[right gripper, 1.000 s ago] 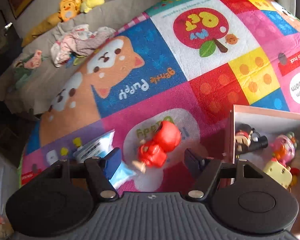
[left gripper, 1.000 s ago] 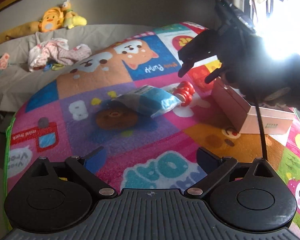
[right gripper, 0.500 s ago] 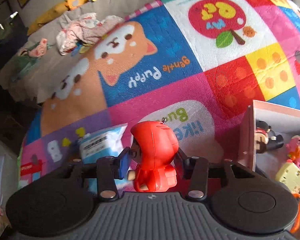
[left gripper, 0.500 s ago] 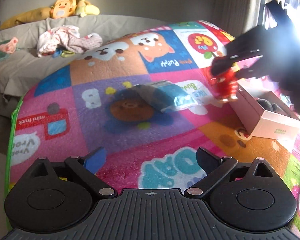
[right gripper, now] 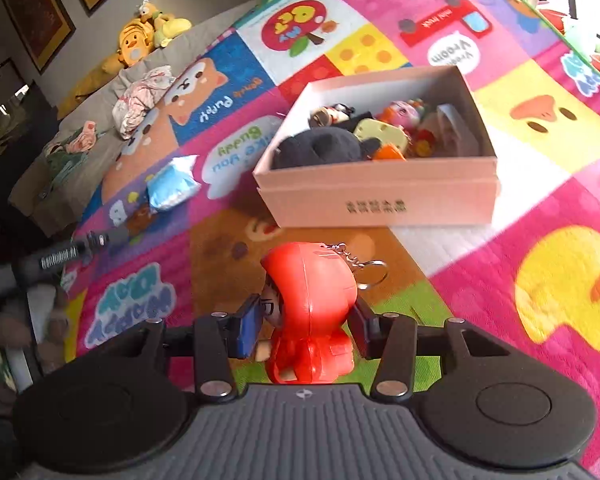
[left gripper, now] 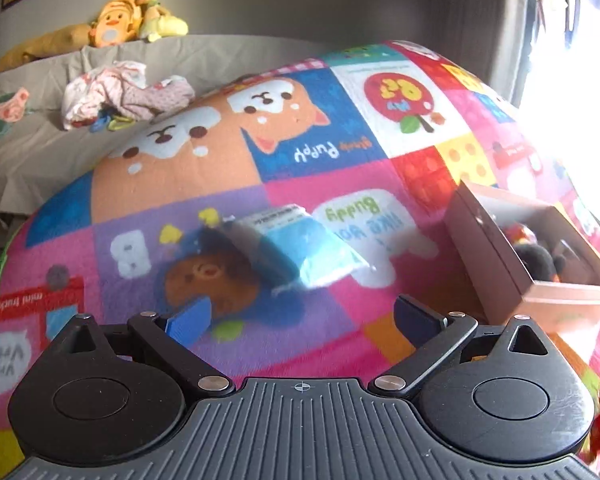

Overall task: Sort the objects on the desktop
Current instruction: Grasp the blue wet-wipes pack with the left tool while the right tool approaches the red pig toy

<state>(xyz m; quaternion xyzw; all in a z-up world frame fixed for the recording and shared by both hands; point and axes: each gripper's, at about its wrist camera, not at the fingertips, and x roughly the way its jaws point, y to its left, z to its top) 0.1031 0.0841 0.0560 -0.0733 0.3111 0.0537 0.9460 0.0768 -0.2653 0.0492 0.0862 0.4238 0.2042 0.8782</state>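
Note:
My right gripper (right gripper: 306, 326) is shut on a red hooded figurine keychain (right gripper: 312, 316), its key ring dangling to the right. It hangs over the mat in front of the near wall of a pink cardboard box (right gripper: 380, 196) that holds several small toys and a black plush. A blue tissue packet (left gripper: 300, 248) lies on the colourful play mat (left gripper: 180, 184); the packet (right gripper: 172, 182) also shows left of the box. My left gripper (left gripper: 302, 320) stands open above the mat just short of the packet, nothing between its fingers. The box (left gripper: 496, 256) sits to its right.
A grey bed (left gripper: 40, 152) with crumpled clothes (left gripper: 120, 96) and plush toys (left gripper: 132, 24) lies beyond the mat's far edge. Framed pictures hang on the wall (right gripper: 36, 12). Bright window light washes out the right side. A dark handle and a hand (right gripper: 56, 260) show at left.
My right gripper closed on the red figurine, lifted it off the mat and carried it back to the near side of the box. My left gripper moved toward the tissue packet.

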